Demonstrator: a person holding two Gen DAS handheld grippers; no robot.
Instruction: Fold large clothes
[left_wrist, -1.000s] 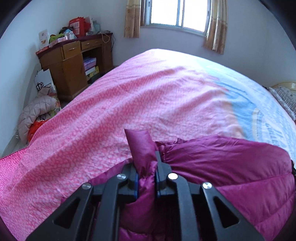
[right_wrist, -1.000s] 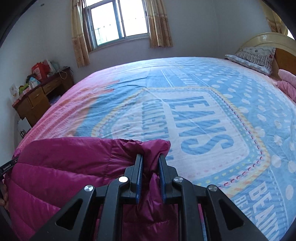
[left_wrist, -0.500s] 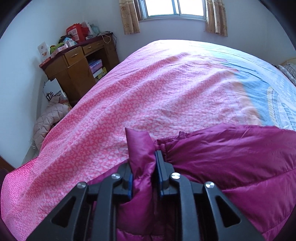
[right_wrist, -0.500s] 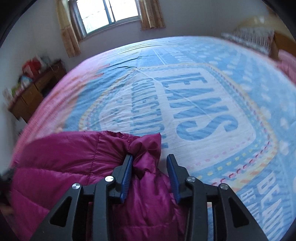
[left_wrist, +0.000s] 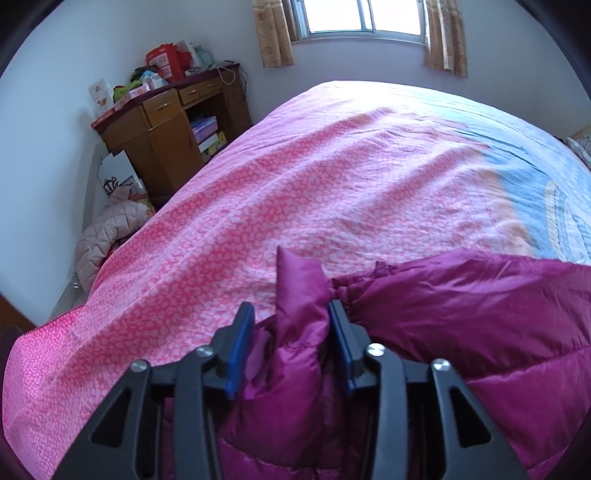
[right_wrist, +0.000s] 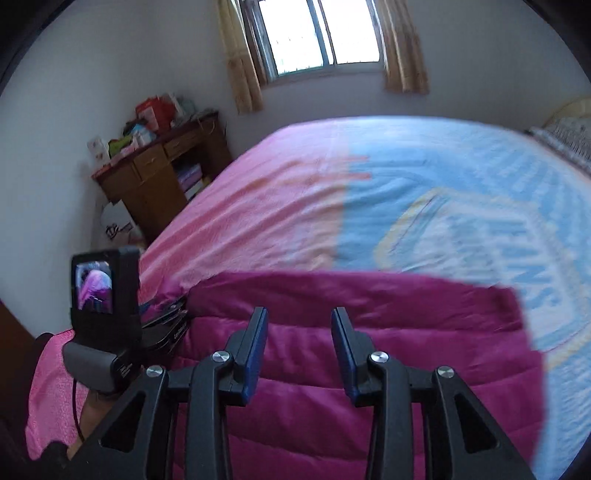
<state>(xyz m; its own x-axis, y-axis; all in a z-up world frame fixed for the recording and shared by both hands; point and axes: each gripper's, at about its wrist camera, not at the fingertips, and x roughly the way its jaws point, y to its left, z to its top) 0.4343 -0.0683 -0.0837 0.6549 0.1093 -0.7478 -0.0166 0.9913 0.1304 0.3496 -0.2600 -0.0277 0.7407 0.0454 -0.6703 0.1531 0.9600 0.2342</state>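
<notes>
Now one magenta puffer jacket (right_wrist: 369, 325) lies on one bed (left_wrist: 332, 184), two grippers over it: left gripper (left_wrist: 291, 332) jaws just parted around a loose fold, right gripper (right_wrist: 299, 343) jaws apart, empty.

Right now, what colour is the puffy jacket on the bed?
Magenta-purple; the puffy jacket shows best in the right wrist view.
</notes>
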